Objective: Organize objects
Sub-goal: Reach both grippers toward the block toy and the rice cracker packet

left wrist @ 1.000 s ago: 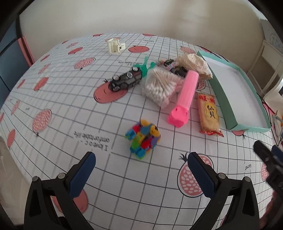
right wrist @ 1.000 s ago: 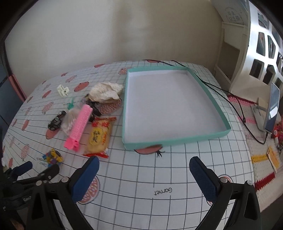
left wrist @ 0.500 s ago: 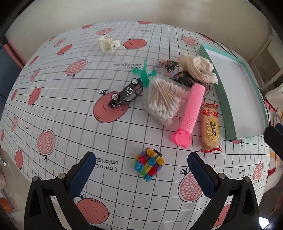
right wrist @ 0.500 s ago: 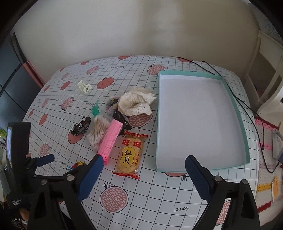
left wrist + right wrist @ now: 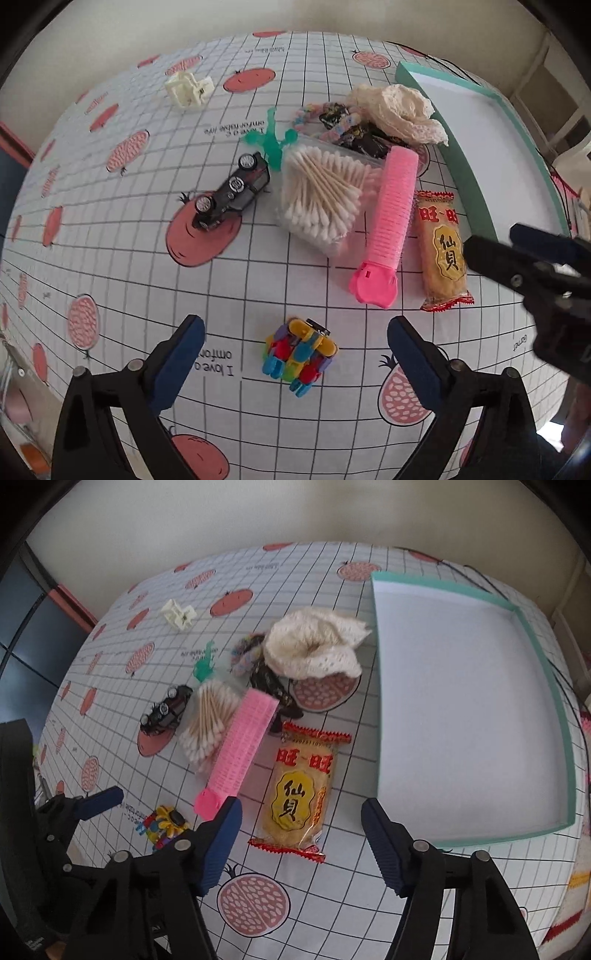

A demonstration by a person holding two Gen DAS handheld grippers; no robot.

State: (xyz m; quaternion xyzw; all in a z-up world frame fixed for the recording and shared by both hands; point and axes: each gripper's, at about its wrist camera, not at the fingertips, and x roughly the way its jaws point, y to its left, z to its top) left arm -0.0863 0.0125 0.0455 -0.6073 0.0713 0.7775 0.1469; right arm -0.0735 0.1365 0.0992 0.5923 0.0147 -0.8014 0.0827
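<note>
Evidently you hold the right claw (image 5: 301,834) over the snack packet (image 5: 295,794), jaws just closing yet gripping nothing, because the empty teal box (image 5: 567,738) lies at three o'clock. Your left claw (image 5: 295,358) hangs released astride the block toy (image 5: 299,356).

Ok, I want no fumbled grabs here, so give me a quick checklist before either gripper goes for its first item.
1. Teal tray has room: ok, nothing in it.
2. Right gripper lined up on snack packet: ok; jaws just been closing, nothing pinched yet.
3. Left gripper open over the colourful block toy: ok.
4. Packet clear of the pink hair roller: ok, a gap shows.
5. The grippers clear of each other: cannot tell, they are close.
</note>
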